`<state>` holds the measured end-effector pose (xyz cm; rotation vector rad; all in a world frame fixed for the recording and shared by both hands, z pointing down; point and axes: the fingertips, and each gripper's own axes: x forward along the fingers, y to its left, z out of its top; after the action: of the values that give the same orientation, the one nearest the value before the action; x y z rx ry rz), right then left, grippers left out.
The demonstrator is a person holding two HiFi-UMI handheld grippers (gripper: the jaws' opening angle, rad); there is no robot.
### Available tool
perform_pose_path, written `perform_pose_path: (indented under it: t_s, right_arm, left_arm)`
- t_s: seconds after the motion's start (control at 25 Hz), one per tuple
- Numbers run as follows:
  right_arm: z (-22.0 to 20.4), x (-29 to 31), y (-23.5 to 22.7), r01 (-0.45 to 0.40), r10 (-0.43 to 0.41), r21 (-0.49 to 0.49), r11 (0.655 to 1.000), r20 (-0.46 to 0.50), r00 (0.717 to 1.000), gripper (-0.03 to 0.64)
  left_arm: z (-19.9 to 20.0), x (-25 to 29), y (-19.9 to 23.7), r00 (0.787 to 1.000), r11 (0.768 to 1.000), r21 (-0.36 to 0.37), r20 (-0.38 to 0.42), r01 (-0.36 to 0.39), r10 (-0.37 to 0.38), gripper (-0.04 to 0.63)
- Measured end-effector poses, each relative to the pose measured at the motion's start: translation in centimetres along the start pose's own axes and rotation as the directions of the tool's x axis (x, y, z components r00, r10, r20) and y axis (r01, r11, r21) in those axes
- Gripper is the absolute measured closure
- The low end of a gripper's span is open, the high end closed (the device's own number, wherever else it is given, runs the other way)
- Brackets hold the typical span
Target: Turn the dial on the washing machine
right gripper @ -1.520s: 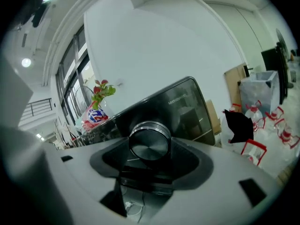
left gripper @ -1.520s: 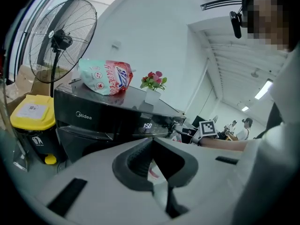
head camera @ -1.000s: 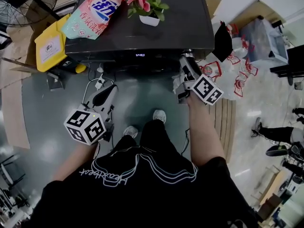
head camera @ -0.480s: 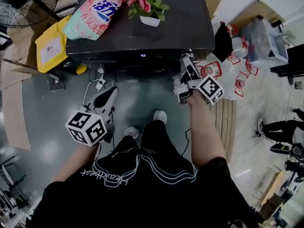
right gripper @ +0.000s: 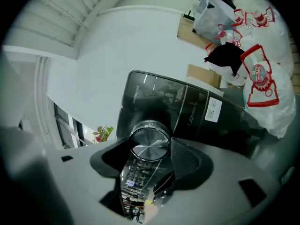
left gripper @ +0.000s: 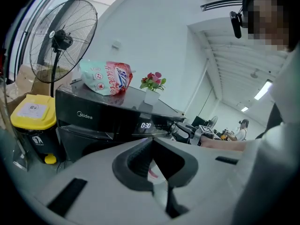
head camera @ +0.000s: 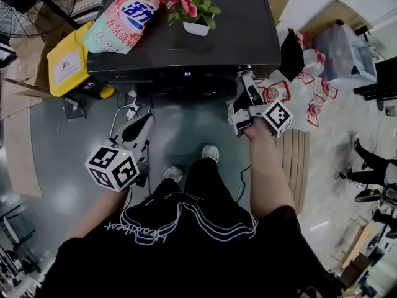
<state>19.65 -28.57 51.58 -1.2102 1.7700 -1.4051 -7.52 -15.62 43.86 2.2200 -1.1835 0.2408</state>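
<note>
The black washing machine (head camera: 236, 36) stands in front of me, its lit display (head camera: 186, 74) on the front panel. My right gripper (head camera: 243, 81) reaches the panel's right end. In the right gripper view the silver dial (right gripper: 150, 150) sits between the jaws of the right gripper (right gripper: 150, 142), with the dark pads (right gripper: 187, 159) pressed against its sides. In the head view the dial is hidden behind that gripper. My left gripper (head camera: 146, 119) hangs low over the floor, away from the machine. Seen in its own view, the left gripper (left gripper: 152, 139) has its jaws together with nothing between them.
A pink detergent bag (head camera: 124, 14) and a potted flower (head camera: 192, 8) lie on the machine's top. A yellow bin (head camera: 65, 58) and a fan (head camera: 37, 2) stand to the left. White bags with red print (head camera: 304, 95) are piled to the right. Cables (head camera: 127, 107) lie by the base.
The right gripper has twisted a little at the panel, its marker cube shifting slightly right. The left gripper has hardly moved.
</note>
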Motion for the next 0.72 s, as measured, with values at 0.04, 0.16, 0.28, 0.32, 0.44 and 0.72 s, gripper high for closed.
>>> perform_pose_path:
  t_s: [0.04,0.16,0.28,0.32,0.44,0.72]
  right_arm:
    - [0.0,0.0,0.1,0.002,-0.002,-0.007,1.000,0.000,1.000,0.334]
    - [0.1,0.0,0.3,0.021,-0.020,-0.061,0.998,0.010,1.000,0.333]
    - [0.5,-0.4,1.0,0.055,-0.048,-0.220,0.974,0.036,0.998,0.287]
    - [0.5,-0.7,1.3,0.067,-0.058,-0.289,0.955,0.041,0.997,0.277]
    - [0.5,-1.3,1.8,0.112,-0.106,-0.493,0.863,0.040,0.994,0.268]
    - [-0.6,-1.8,3.2,0.150,-0.220,-0.880,0.450,0.054,0.974,0.241]
  left_arm:
    - [0.1,0.0,0.1,1.000,1.000,0.001,0.001,0.000,0.000,0.591]
    - [0.1,-0.1,0.2,1.000,1.000,0.001,0.002,0.001,-0.001,0.591]
    - [0.1,-0.1,0.5,1.000,1.000,-0.006,0.001,-0.001,0.001,0.591]
    - [0.1,-0.1,0.6,1.000,1.000,-0.011,0.000,-0.003,0.003,0.591]
    - [0.0,-0.2,1.1,1.000,1.000,-0.025,-0.001,-0.008,0.008,0.591]
    - [-0.1,0.0,1.4,1.000,0.999,-0.032,-0.002,0.000,0.000,0.590]
